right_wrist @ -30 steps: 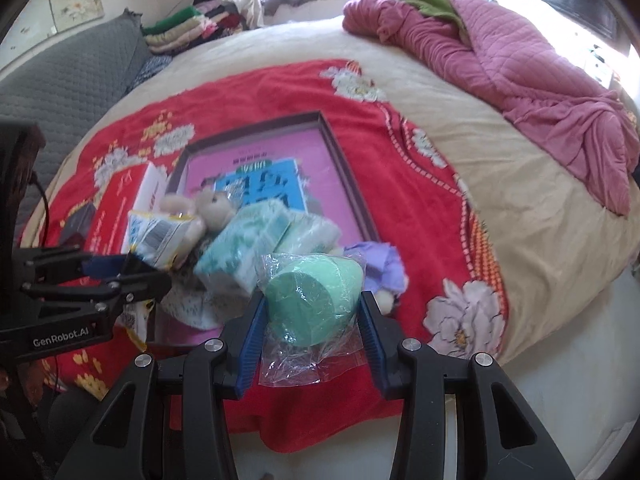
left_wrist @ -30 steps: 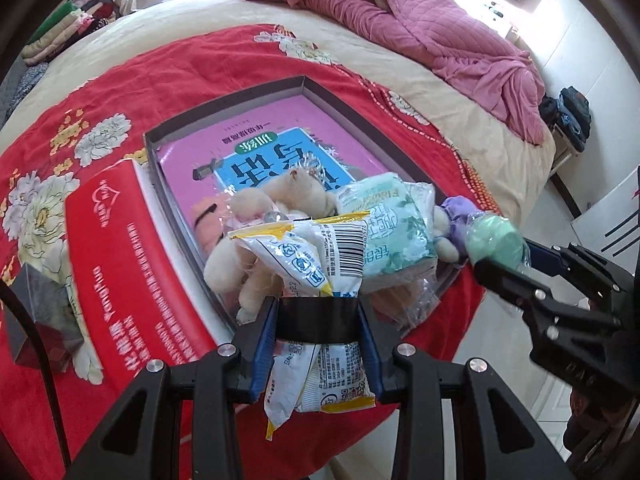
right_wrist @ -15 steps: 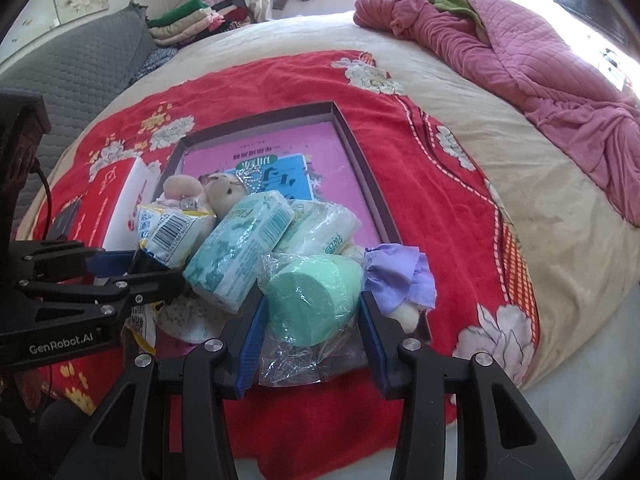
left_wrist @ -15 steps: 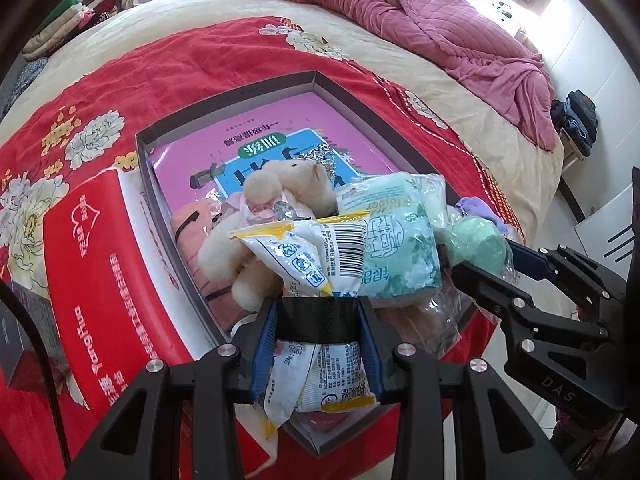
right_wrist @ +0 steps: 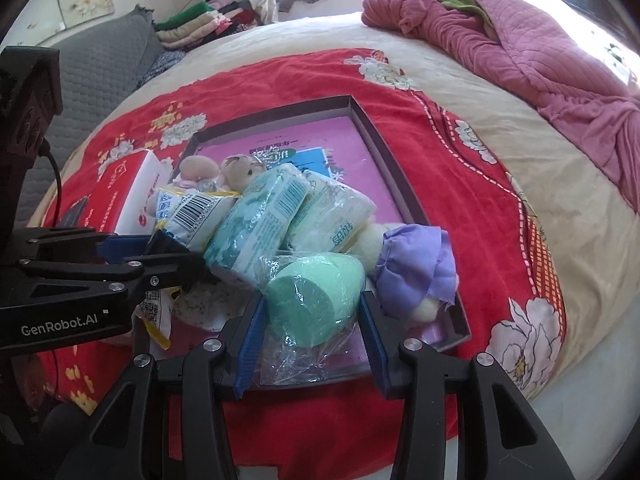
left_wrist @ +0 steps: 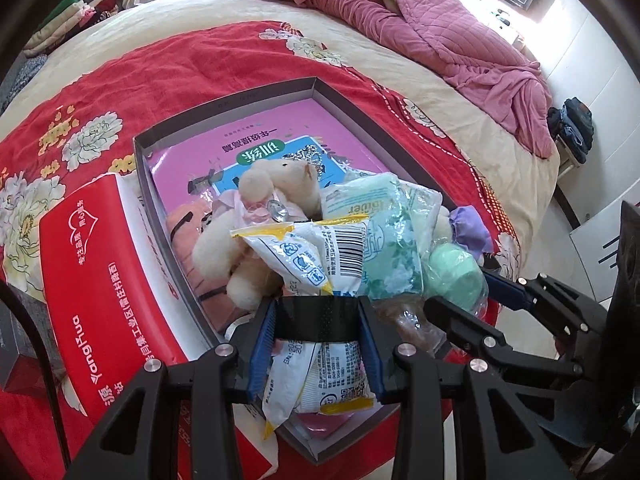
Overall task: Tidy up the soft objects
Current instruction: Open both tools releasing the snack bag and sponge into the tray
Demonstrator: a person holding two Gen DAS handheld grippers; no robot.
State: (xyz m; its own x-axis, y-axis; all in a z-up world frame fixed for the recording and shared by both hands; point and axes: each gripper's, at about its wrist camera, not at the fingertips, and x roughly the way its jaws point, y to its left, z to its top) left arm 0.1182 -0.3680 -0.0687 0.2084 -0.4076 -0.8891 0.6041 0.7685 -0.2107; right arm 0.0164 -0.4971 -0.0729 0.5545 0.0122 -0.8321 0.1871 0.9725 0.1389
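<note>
A grey shallow box [left_wrist: 224, 104] [right_wrist: 400, 184] with a pink book inside lies on the red blanket. It holds a cream teddy bear [left_wrist: 280, 180] [right_wrist: 240, 168], green tissue packs [left_wrist: 384, 240] [right_wrist: 256, 232] and a purple-clothed doll [right_wrist: 416, 268] [left_wrist: 468, 232]. My left gripper [left_wrist: 316, 316] [right_wrist: 160, 248] is shut on a white-and-yellow snack bag [left_wrist: 320, 264] [right_wrist: 192, 216] over the box's near end. My right gripper [right_wrist: 310, 320] [left_wrist: 464, 292] is shut on a green sponge in clear wrap [right_wrist: 312, 308] [left_wrist: 452, 276] over the box's near right part.
A red-and-white carton [left_wrist: 92, 272] [right_wrist: 128, 184] lies left of the box. A crumpled pink quilt [left_wrist: 420, 24] [right_wrist: 520, 48] lies at the far right of the bed. Folded clothes [right_wrist: 200, 28] are stacked at the back. The bed edge is near me.
Both grippers have moved forward over the box with their loads. The green sponge has come in beside the tissue packs and the doll.
</note>
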